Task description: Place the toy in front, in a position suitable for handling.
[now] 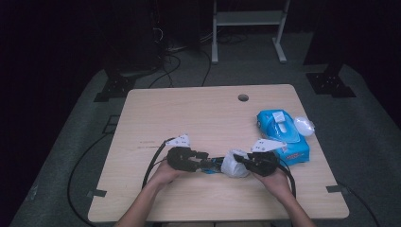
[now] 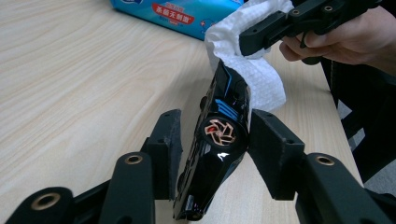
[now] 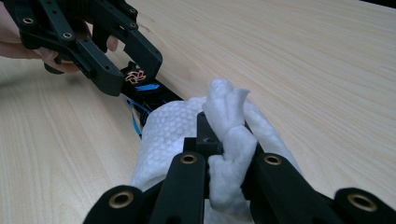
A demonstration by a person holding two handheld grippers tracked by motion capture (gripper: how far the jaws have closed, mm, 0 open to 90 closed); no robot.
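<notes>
I have both grippers low over the near edge of the table, facing each other, with a glossy black toy car between them. In the high view the left gripper comes in from the left and the right gripper from the right, my hands behind each.

Through the left gripper view, the toy car stands tilted on its side between my two black jaws, one wheel with a copper-coloured hub turned toward the camera and blue stripes on the body above it. The right-hand pad sits against the car's body; the left-hand pad stands just off it with a narrow gap, so I read these jaws as apart and not clamping. The car's far end is covered by a white wet wipe.

Through the right gripper view, my jaws are closed tight on a bunched fold of the wet wipe, and the rest of the sheet is draped over the end of the toy car. Beyond it I see the left gripper flanking the car's wheel.

Off to the right on the table lies a blue wipe packet, flap up, and just beside it, toward the table edge, a small white crumpled wad. A round cable hole sits in the tabletop near the far edge
</notes>
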